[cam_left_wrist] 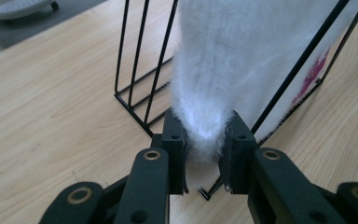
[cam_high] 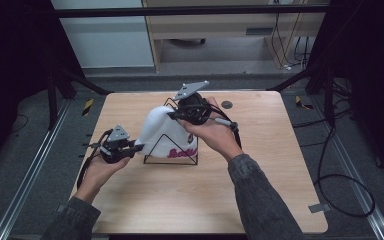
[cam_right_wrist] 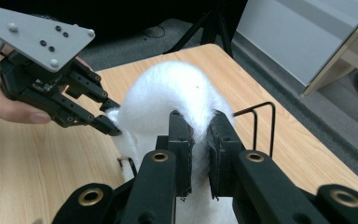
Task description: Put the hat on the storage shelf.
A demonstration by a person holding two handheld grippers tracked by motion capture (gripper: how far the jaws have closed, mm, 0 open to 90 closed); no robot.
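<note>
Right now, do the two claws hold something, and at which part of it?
Both hold the white fuzzy beanie draped over the black wire rack: left claw pinches its edge, right claw a fold of its crown.

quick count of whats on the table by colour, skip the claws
white: 1, fluffy hat with pink lettering, draped on the rack
black: 1, wire rack
dark grey: 1, small round disc near the table's far edge
total: 3
</note>
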